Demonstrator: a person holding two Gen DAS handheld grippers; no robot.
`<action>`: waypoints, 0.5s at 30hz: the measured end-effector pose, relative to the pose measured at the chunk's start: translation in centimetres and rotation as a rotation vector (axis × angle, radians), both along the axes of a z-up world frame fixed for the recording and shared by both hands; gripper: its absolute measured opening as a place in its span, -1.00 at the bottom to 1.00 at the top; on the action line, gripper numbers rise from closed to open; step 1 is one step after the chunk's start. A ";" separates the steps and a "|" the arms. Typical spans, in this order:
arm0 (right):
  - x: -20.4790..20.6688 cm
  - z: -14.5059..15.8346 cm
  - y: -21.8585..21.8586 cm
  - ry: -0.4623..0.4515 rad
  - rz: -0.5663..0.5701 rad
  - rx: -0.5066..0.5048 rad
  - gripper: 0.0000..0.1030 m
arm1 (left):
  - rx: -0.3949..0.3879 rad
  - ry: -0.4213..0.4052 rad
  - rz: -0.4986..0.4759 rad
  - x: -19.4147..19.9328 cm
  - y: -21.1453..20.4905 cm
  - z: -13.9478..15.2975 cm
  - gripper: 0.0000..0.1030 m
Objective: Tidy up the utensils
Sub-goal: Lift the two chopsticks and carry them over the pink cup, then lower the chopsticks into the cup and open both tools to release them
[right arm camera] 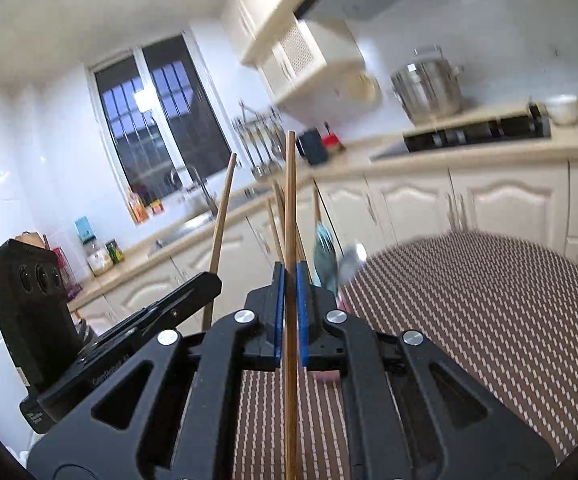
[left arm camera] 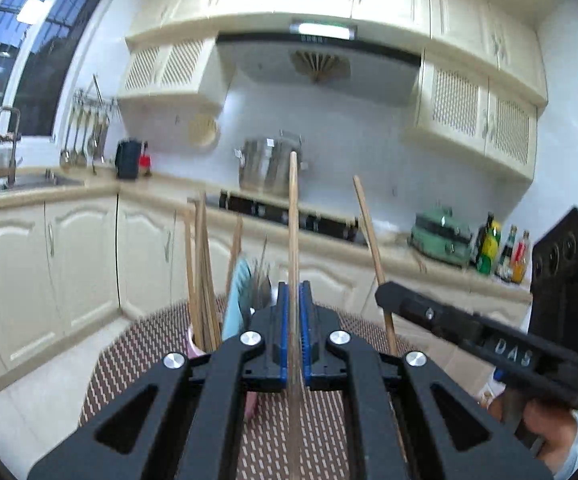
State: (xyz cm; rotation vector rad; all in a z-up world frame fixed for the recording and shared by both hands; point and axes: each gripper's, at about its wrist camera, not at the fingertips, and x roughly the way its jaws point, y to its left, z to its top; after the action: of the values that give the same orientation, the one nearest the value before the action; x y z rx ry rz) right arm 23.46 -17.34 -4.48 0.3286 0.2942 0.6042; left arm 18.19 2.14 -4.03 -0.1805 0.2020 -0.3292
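Wooden chopsticks, two held: left gripper (left arm camera: 293, 300) pinches one chopstick (left arm camera: 293, 216) upright, right gripper (right arm camera: 290, 280) another (right arm camera: 289, 208). Several more stand blurred, uncountable, in a half-hidden pink holder (left arm camera: 193, 348) on the table (left arm camera: 137, 344).

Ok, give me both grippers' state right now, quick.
Left gripper: shut on a wooden chopstick, which stands upright between its pads.
Right gripper: shut on another wooden chopstick, also upright.
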 end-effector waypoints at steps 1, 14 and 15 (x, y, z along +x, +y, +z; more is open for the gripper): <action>0.5 0.2 0.2 -0.021 -0.002 0.012 -0.88 | -0.013 -0.024 0.007 0.4 0.3 0.3 -0.90; 6.7 1.2 3.2 -0.163 -0.034 0.060 -0.88 | -0.136 -0.237 0.092 6.2 2.0 2.0 -0.90; 7.1 1.2 3.4 -0.175 -0.037 0.063 -0.88 | -0.139 -0.241 0.103 6.7 2.1 1.9 -0.90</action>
State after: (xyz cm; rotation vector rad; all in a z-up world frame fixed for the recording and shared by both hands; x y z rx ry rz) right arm 30.57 -13.97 -3.29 0.3391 0.1012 0.6024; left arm 24.85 4.20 -2.12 -0.2850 -0.0689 -0.2597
